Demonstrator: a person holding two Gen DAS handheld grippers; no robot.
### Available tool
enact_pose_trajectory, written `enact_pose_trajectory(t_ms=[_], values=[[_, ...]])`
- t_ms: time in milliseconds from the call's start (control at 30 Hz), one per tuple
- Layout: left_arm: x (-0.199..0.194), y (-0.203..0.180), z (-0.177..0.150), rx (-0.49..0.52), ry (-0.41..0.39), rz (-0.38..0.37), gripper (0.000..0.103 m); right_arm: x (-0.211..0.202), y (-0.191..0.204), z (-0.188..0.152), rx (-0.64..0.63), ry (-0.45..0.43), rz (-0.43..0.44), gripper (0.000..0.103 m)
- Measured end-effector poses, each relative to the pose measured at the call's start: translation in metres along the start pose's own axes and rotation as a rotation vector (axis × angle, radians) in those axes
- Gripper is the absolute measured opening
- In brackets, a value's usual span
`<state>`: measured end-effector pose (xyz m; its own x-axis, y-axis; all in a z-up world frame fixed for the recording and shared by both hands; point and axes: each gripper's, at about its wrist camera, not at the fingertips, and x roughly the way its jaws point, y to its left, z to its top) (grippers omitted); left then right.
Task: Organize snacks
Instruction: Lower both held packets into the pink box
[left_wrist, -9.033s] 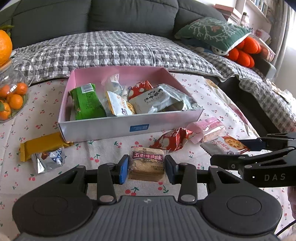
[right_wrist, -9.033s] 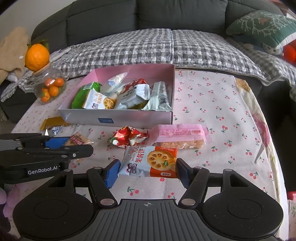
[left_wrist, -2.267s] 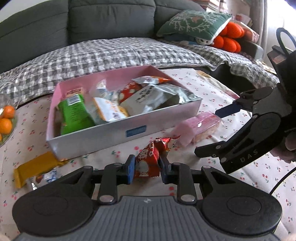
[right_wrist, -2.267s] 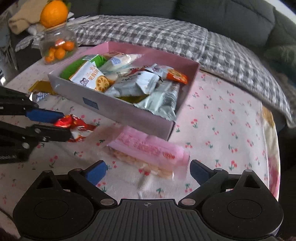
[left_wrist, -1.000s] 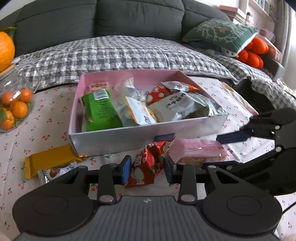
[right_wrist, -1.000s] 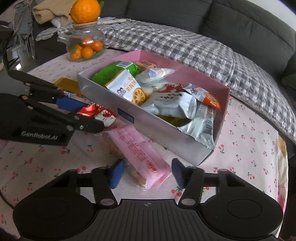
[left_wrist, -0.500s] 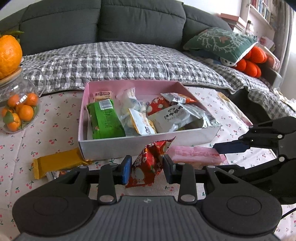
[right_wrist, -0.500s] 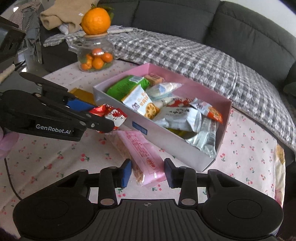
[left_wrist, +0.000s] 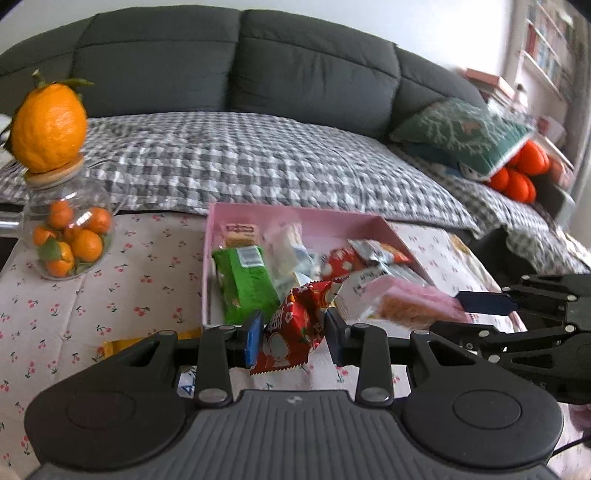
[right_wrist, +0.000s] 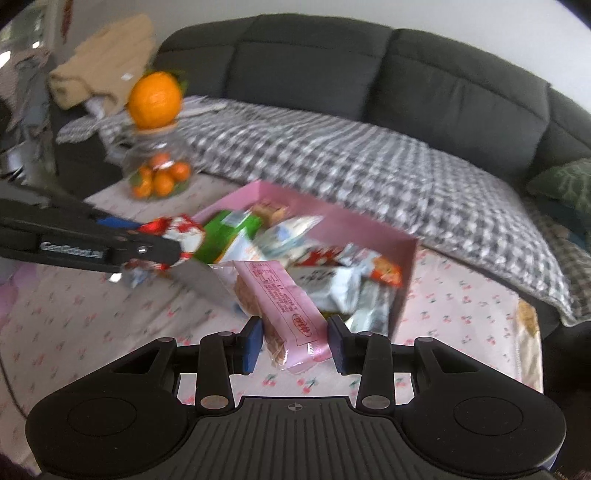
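My left gripper (left_wrist: 291, 338) is shut on a red snack packet (left_wrist: 291, 332) with white spots, lifted off the cloth just in front of the pink box (left_wrist: 295, 216). My right gripper (right_wrist: 295, 341) is shut on a long pink wafer pack (right_wrist: 284, 299), also raised, at the box's near right corner. The pink box (right_wrist: 369, 225) holds several snack packs, among them a green one (left_wrist: 245, 284). In the right wrist view the left gripper (right_wrist: 173, 247) comes in from the left with the red packet (right_wrist: 181, 230). The right gripper (left_wrist: 465, 314) reaches in from the right in the left wrist view, carrying the pink pack (left_wrist: 410, 304).
A glass jar of small oranges (left_wrist: 66, 236) with a big orange (left_wrist: 48, 122) on its lid stands at the table's left. A yellow bar (left_wrist: 118, 345) lies on the cherry-print cloth (left_wrist: 110, 288) in front of the box. A grey sofa with a checked blanket (left_wrist: 258, 158) lies behind.
Both grippers have risen with their packs off the cloth toward the box. The right gripper's jaws closed onto the pink pack during the last second.
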<state>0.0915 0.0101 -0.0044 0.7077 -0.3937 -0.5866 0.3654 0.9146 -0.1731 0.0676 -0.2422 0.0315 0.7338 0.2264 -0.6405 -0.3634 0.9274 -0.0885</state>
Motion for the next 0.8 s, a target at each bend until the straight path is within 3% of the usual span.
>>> enact_pose_trajectory(t_ms=[333, 567, 800], values=[[0.037, 0.012, 0.034, 0.054, 0.009, 0.088, 0.032, 0.031, -0.026, 0.026, 0.063, -0.011, -0.082, 0.037], [0.074, 0.023, 0.058, 0.063, 0.078, 0.103, 0.033, 0.073, -0.054, 0.047, 0.051, 0.041, -0.122, 0.037], [0.103, 0.024, 0.070, 0.100, 0.118, 0.103, 0.033, 0.115, -0.060, 0.066, 0.004, 0.087, -0.101, 0.037]])
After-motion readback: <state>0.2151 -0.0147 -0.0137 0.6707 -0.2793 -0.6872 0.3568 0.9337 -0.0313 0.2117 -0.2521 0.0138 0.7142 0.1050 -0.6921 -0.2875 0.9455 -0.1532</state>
